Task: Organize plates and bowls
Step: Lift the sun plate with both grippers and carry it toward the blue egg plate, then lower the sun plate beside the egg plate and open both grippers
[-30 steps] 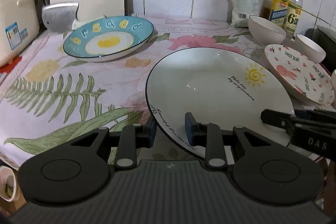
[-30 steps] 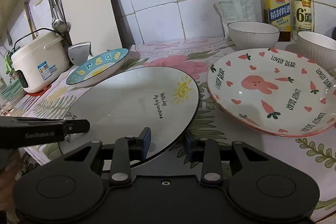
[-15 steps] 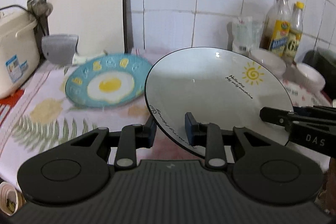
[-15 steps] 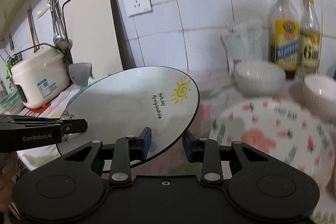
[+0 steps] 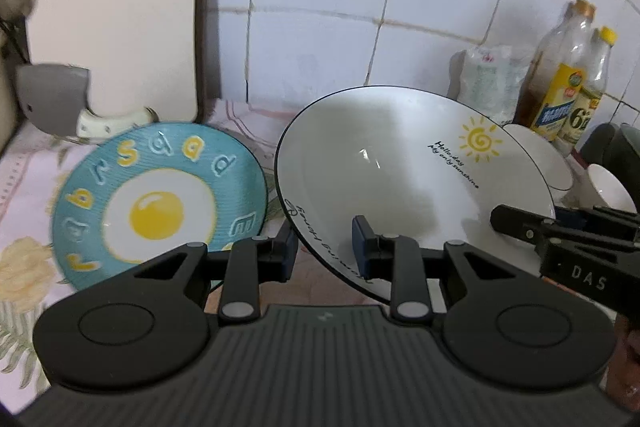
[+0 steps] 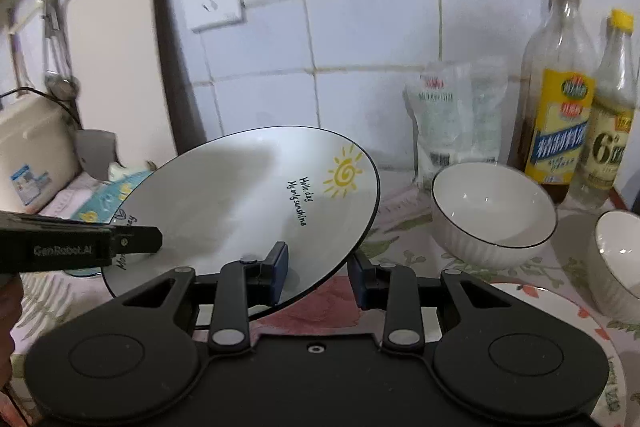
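Left wrist view first: your left gripper (image 5: 325, 253) pinches the near-left rim of the large white round ceramic plate with a black edge and yellow sun drawing (image 5: 404, 183), one finger above the rim and one below. The plate is held clear of the flowered tablecloth (image 5: 24, 267), tilted with its far edge up, just right of the blue ceramic plate with a fried-egg pattern (image 5: 156, 195), which rests on the cloth. Your right gripper (image 5: 520, 223) enters from the right, its fingers pressed onto the plate's right rim. Right wrist view next: your right gripper (image 6: 318, 277) straddles the rim of the same plate (image 6: 240, 203), one finger over the glazed face, the other beneath; actual pad contact cannot be confirmed here. The left gripper (image 6: 136, 239) clamps the opposite rim. Two white ribbed ceramic bowls (image 6: 494, 217) stand on the cloth to the right. Treat the plate as rigid, fairly heavy, brittle and slippery where glazed. Hold it at opposite rim points, keep both grips level, and lower it gently onto any stack to avoid chipping.
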